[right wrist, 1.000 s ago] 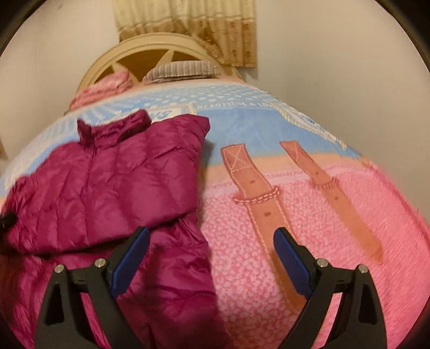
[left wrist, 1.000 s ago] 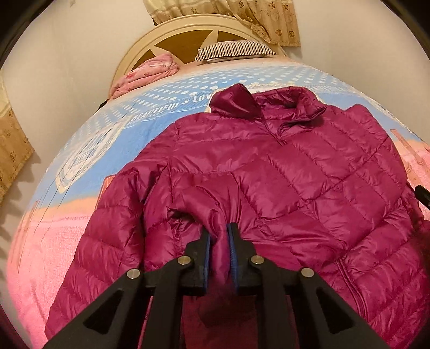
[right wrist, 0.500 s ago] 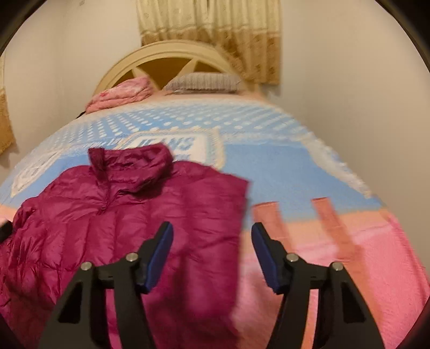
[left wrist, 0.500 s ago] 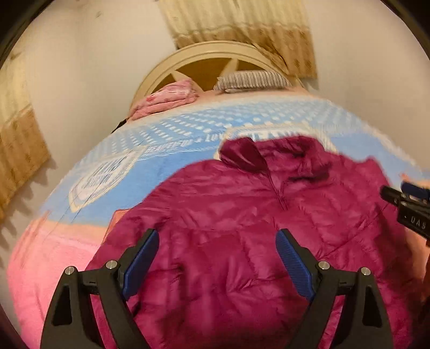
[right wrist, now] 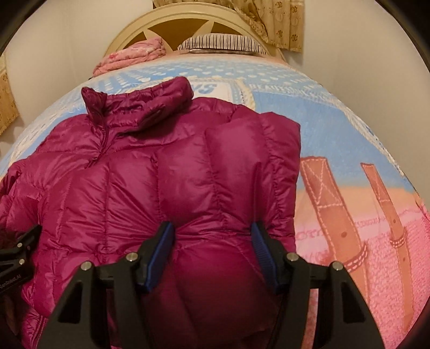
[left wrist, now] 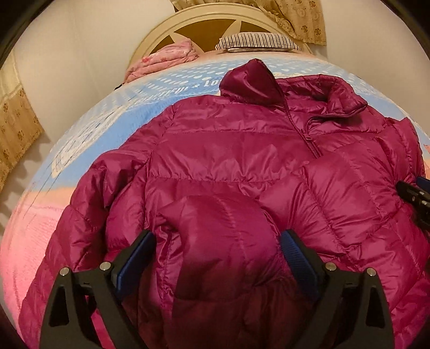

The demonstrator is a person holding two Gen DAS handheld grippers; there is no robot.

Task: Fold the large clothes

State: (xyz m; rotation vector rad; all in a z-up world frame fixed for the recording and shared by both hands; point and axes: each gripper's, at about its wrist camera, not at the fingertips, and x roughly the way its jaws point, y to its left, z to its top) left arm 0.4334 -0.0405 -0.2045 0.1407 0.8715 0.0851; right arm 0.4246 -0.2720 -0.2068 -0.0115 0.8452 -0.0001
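A magenta puffer jacket [left wrist: 242, 161] lies front up on the bed, collar toward the headboard; it also shows in the right wrist view [right wrist: 166, 171]. Its right sleeve is folded across the body. My left gripper [left wrist: 217, 249] is open, its jaws straddling a puffed fold of the jacket's left side. My right gripper [right wrist: 212, 241] is open, jaws either side of a bulge of the folded sleeve, not pinching it. Each gripper's tip shows at the edge of the other's view.
The bed [right wrist: 349, 150] has a blue and pink printed cover. A striped pillow [right wrist: 220, 44] and a folded pink blanket [right wrist: 131, 55] lie by the cream headboard [left wrist: 215, 24]. White walls stand close on both sides, with curtains behind.
My left gripper let go of the jacket fold, lifted, then came back down open over the jacket. My right gripper moved left from the bare bedspread onto the jacket's folded sleeve.
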